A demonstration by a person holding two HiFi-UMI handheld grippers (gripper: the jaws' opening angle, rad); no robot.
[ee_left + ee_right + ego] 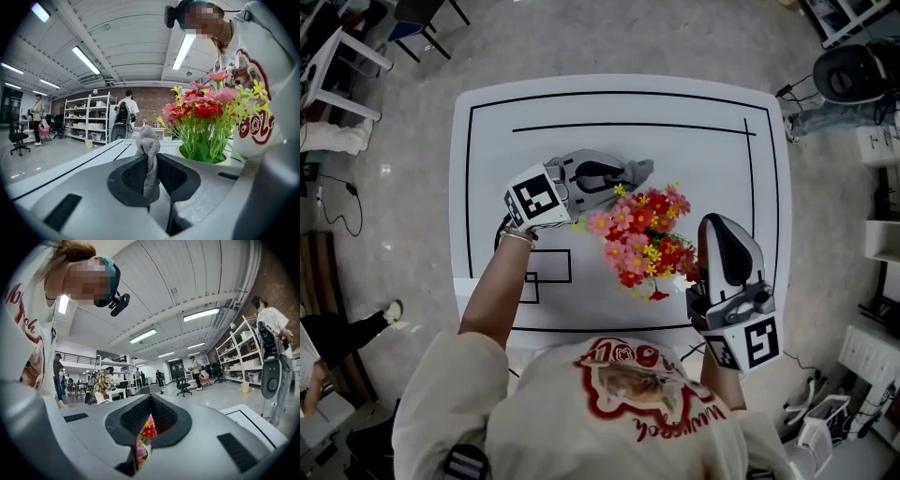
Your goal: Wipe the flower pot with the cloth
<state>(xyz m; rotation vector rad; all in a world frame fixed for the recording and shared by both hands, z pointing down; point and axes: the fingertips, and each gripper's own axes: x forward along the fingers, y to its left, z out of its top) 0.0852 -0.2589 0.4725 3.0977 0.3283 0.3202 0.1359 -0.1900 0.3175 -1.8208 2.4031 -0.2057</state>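
Two grippers over the white table [694,108]: left gripper [641,171] is clamped tight on a bunched grey cloth [149,154], tip just beside the flowers' [644,246] far side. Right gripper [713,225] is fully closed with nothing in it, just beside the flowers' right edge. Flower pot [220,162] stands near table centre, hidden under the blooms from above.

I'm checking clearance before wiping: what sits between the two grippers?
The potted flowers stand between the left gripper and the right gripper, as the head view shows.
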